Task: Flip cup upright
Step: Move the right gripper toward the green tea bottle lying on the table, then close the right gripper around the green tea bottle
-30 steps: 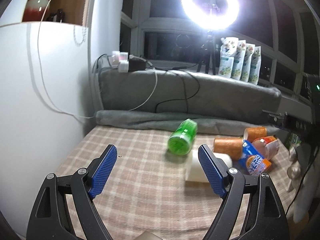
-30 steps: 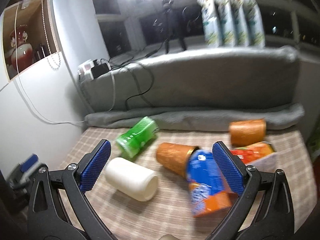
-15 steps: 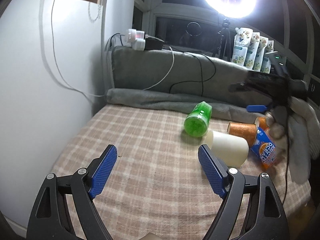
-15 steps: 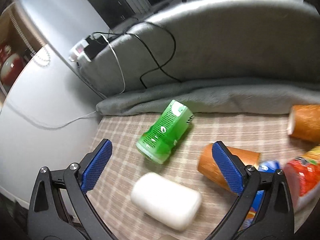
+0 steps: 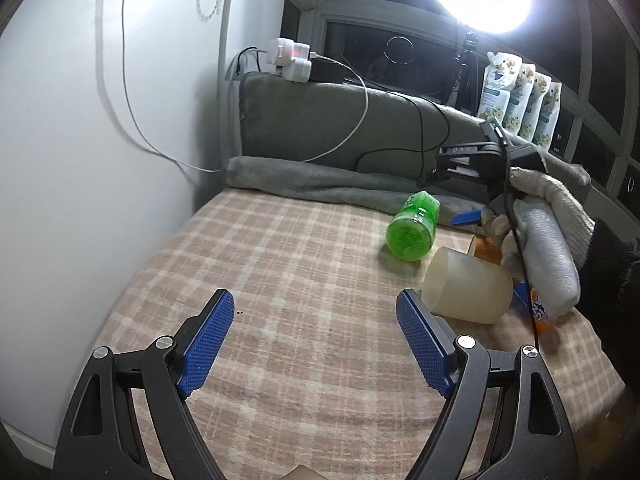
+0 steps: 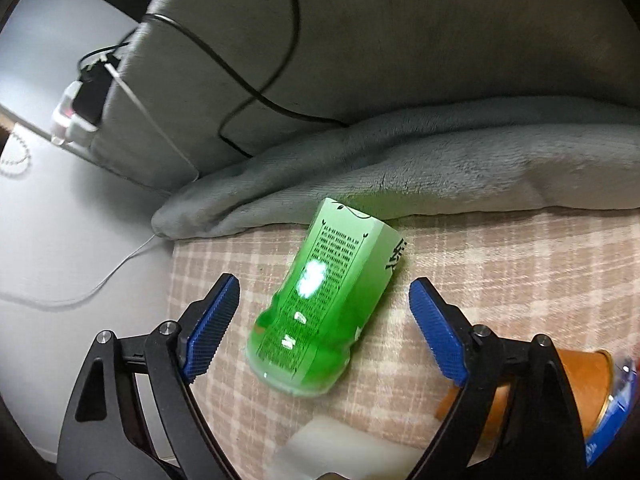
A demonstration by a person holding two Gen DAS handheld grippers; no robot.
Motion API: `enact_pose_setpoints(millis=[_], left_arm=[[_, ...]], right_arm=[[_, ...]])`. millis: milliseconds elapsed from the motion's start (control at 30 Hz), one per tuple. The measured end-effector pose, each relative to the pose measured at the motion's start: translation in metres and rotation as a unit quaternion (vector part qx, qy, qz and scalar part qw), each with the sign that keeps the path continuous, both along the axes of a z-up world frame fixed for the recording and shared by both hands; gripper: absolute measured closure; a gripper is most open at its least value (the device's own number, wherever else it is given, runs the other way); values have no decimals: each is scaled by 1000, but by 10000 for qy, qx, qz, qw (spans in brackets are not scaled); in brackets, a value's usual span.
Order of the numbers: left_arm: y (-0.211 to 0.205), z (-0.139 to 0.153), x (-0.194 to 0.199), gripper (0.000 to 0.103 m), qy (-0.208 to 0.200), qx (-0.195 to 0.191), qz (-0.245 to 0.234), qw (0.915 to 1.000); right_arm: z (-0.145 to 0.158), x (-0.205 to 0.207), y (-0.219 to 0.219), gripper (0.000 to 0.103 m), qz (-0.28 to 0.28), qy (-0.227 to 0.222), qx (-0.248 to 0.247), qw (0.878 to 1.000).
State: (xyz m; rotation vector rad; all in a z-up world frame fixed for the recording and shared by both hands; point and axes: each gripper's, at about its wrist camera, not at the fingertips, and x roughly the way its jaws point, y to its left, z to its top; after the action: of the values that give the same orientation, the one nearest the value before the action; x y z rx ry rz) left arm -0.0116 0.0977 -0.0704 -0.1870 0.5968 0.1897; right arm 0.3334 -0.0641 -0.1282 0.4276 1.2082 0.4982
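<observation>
A green cup lies on its side on the checked cloth, near the grey blanket roll. My right gripper is open and straddles it, one finger on each side, apart from it. The cup also shows in the left wrist view, with the right gripper's blue fingertip just beyond it, held by a gloved hand. My left gripper is open and empty, low over the cloth, well short of the cups.
A white cup lies on its side in front of the green one. An orange cup and a blue-orange packet lie to the right. A grey blanket roll, cables and a white wall border the cloth.
My right gripper has moved forward and down onto the green cup, which now sits between its fingers. My left gripper has swung left and drawn back a little.
</observation>
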Motion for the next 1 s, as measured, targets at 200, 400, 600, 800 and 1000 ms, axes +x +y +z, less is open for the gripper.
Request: enact_pose_setpoints(millis=[200,400,600,800,1000], left_arm=[[7,-3,2,20,26,-34,54,10000],[11,-4,2,20,17,-46,100,9999],[14,-3,1,20,-8,-48,146,9999],[16,-2,0,20,-37,-39,159,9999],[16,0,0,20,-83,-31,151,9998]], right_arm=[[-6,14,10,18,13,185,-74,9998],[-15,27,27,18,37,378,-328,9987],[-26,38,40,37,26,608,-465,9971],[-23,38,42,37,194,588,-628,9961],[-23,25,56,40,345,385,-616,9968]])
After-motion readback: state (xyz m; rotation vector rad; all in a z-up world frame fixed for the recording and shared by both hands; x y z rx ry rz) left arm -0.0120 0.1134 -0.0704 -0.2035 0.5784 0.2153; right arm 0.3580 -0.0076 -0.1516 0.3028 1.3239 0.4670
